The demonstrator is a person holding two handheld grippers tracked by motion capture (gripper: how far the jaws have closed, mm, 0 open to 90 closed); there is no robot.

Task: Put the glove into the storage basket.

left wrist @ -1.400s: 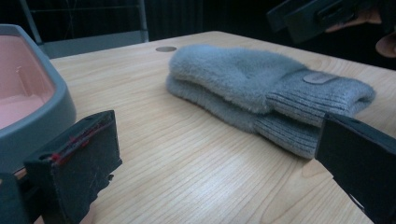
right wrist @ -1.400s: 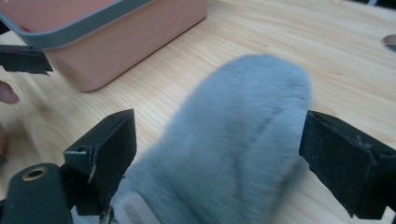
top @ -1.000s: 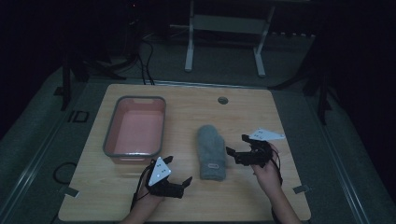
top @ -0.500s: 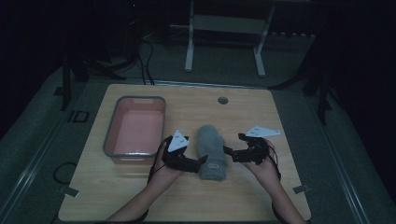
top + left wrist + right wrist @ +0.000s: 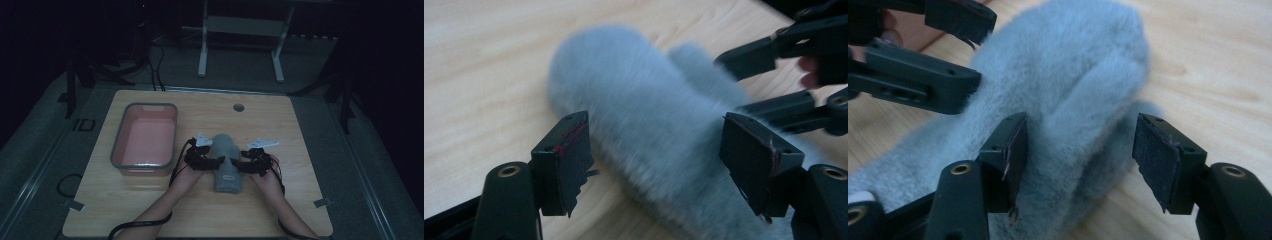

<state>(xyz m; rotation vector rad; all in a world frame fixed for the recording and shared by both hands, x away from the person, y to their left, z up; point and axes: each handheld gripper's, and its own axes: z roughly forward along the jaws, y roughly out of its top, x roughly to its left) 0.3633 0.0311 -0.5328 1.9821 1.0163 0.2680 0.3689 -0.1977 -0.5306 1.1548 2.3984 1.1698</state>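
Flanking the fluffy grey fleece mitten on the wooden bench, left hand-held gripper and right hand-held gripper both gape apart; grasp pending, mitten not yet lifted.

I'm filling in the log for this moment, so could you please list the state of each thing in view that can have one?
Grey fuzzy mitten: lying flat on the table, not lifted.
Left gripper: open, fingers on either side of the mitten.
Right gripper: open, fingers straddling the mitten's edge.
Pink bin: upright, empty.
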